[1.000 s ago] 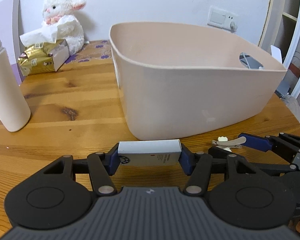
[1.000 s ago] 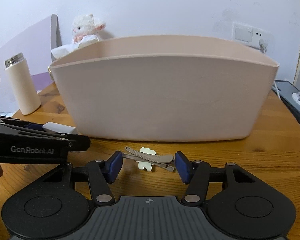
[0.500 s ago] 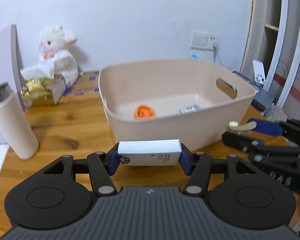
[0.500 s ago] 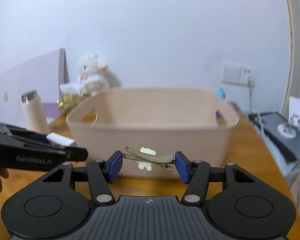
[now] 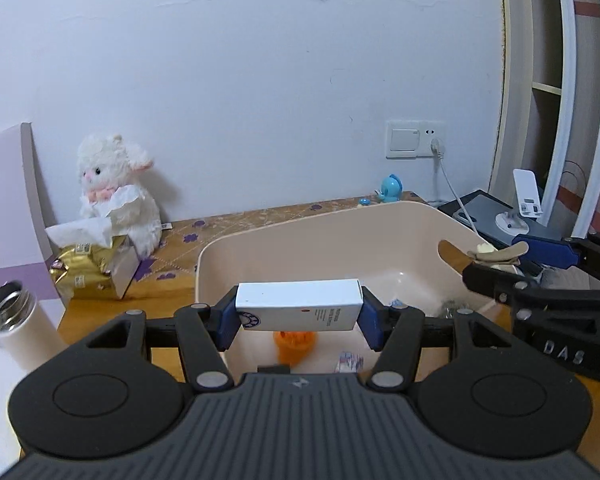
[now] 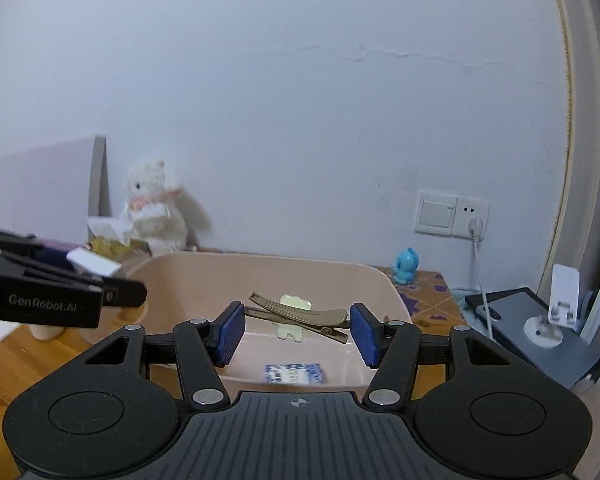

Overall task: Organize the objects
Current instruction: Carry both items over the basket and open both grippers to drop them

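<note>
My left gripper [image 5: 299, 318] is shut on a small white box [image 5: 298, 311], held lengthwise above the near part of the beige plastic tub [image 5: 340, 236]. My right gripper [image 6: 297, 328] is shut on a tan hair clip [image 6: 300, 314] with a pale charm, also raised over the tub [image 6: 188, 280]. In the left wrist view the right gripper [image 5: 496, 258] holds the hair clip [image 5: 460, 256] above the tub's right rim. In the right wrist view the left gripper [image 6: 112, 280] with the white box [image 6: 94, 266] sits at the left. Inside the tub lie an orange object [image 5: 294, 340] and a blue-patterned packet [image 6: 294, 374].
A wooden table [image 5: 172, 284] carries a white plush lamb [image 5: 118, 188], a gold tissue box [image 5: 92, 268], an open white flask [image 5: 16, 328] and a small blue figure [image 5: 392, 188]. A wall socket with a cable [image 5: 416, 140], a grey laptop and a white phone stand [image 5: 526, 200] are at the right.
Both grippers have risen from table level beside the tub to above its rim, carrying the box and the hair clip; the tub's inside now shows below them.
</note>
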